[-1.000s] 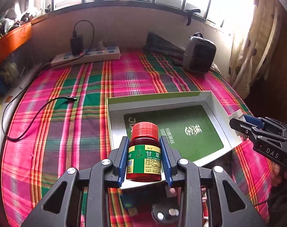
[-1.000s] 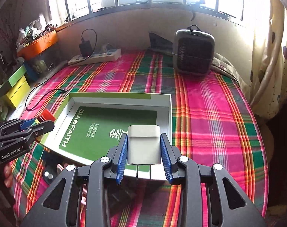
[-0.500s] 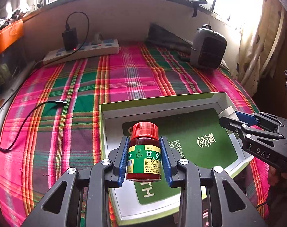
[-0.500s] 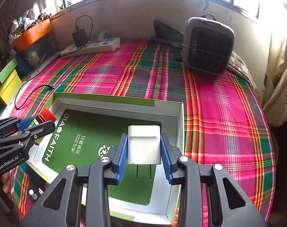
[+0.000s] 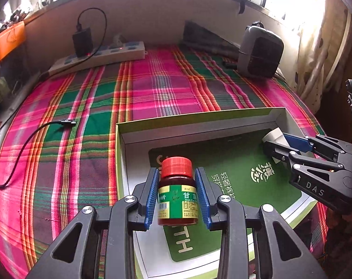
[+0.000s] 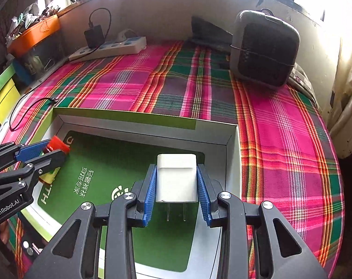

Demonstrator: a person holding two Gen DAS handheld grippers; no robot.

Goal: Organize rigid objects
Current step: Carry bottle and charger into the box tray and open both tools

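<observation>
Lowering gently, we keep left tongs (image 5: 177, 198) clamped on the red-capped brown glass medicine bottle (image 5: 177, 193), right tongs (image 6: 176, 191) on the white plastic plug adapter (image 6: 176, 177), inside the shallow green-floored cardboard tray (image 6: 138, 118).

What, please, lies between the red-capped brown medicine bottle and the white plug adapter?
Only the green printed floor of the open box, seen in both wrist views, between bottle and adapter.

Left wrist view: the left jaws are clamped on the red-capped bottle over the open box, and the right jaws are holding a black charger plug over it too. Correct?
Not quite: the charger plug is white, not black, as the right wrist view shows, prongs pointing down. The rest stands: the left gripper clamps the red-capped bottle and the right gripper holds the plug, both over the open box.
</observation>
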